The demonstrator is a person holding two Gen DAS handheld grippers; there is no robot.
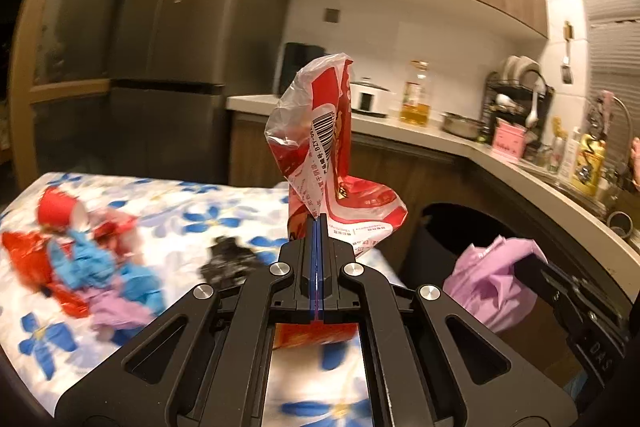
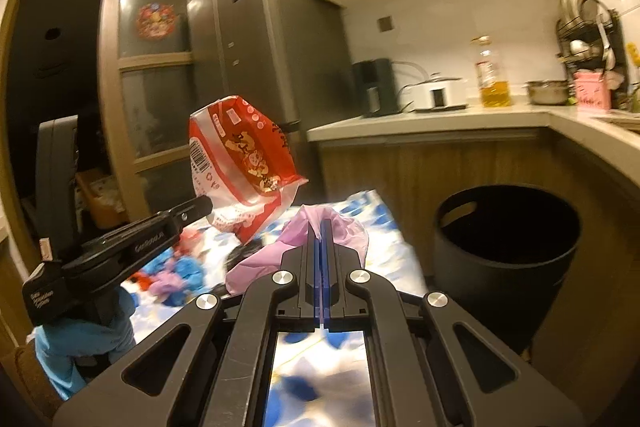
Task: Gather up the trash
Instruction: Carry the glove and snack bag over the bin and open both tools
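Progress: partway, by my reading; each gripper has a piece of trash lifted clear of the flower-printed cloth-covered counter (image 1: 208, 203); neither piece is in the bin yet.
Left gripper (image 1: 316, 223): jaws pressed together on the lower edge of a crumpled red-and-white plastic snack wrapper with a barcode (image 1: 320, 139); the wrapper stands up above the jaw tips, and a red corner of it hangs below them.
Right gripper (image 2: 321, 231): jaws pinched onto a thin pale-purple plastic bag (image 2: 280, 255); the bag bulges out to both sides of the jaw tips and droops to their left.
Bin: a round black plastic trash bin with handle cut-outs (image 2: 508, 239) stands on the floor ahead and to the right of the right jaws, near but not under them; its mouth is open; the inside is too dark to tell what it holds.
Left to collect: a heap of red, blue and purple scraps (image 1: 80, 263) lies low and to the left of the left jaws; a dark crumpled piece (image 1: 228, 259) lies just left of them; motion blur hides what each is.
Next step, as a judgement: carry both pieces over the bin mouth and let go; the light film may cling to the jaw pads.
Background: a bottle of yellow oil (image 2: 494, 75) stands on the kitchen worktop, well beyond both jaws.
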